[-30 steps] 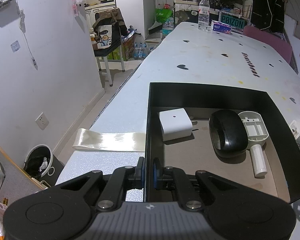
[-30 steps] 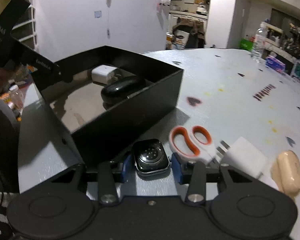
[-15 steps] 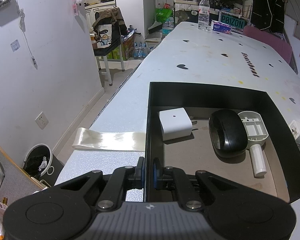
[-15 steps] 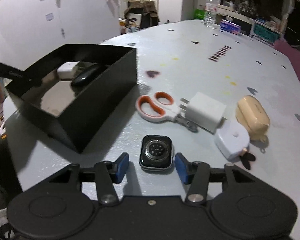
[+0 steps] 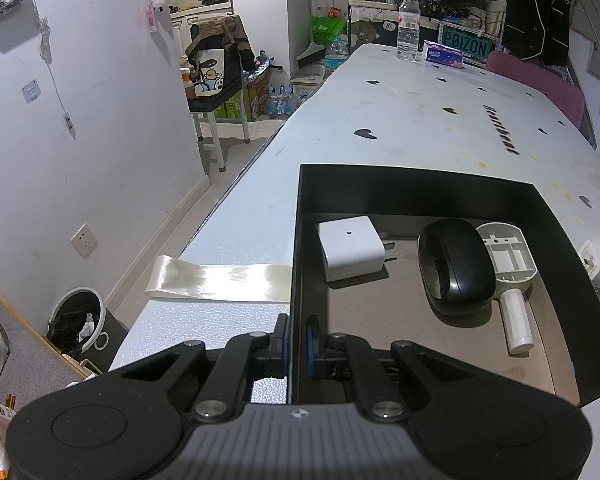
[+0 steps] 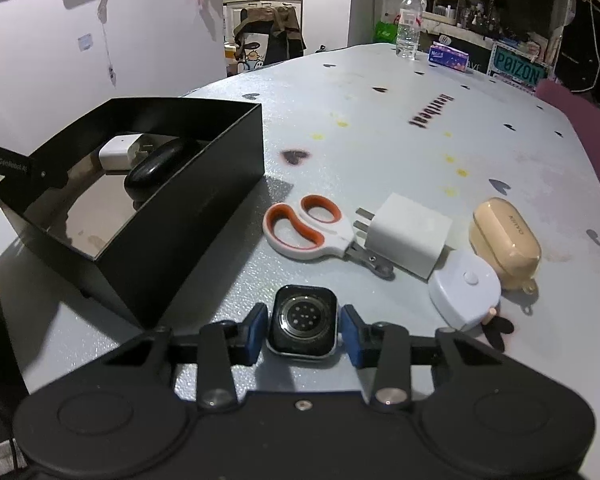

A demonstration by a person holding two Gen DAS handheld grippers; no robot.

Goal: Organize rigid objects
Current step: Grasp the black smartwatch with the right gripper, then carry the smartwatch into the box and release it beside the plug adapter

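Two hand-held grippers work around a black box point(image 5: 420, 192) on the tabletop point(image 6: 380, 120). The left hand-held gripper point(image 5: 296, 340) is clamped shut on the box's near-left wall. Inside the box lie a white charger point(image 5: 350, 248), a black mouse point(image 5: 456, 266) and a white plastic handle piece point(image 5: 508, 256). The right hand-held gripper point(image 6: 303, 330) sits just right of the box with a strapless smartwatch body point(image 6: 302, 326), face down on the tabletop, between its blue pads; its jaws have just been closing and the pads look at or very near the watch's sides. Further right of the box lie orange-handled scissors point(image 6: 300, 228), a white plug adapter point(image 6: 408, 234), a beige earbud case point(image 6: 504, 240) and a white tape measure point(image 6: 464, 294).
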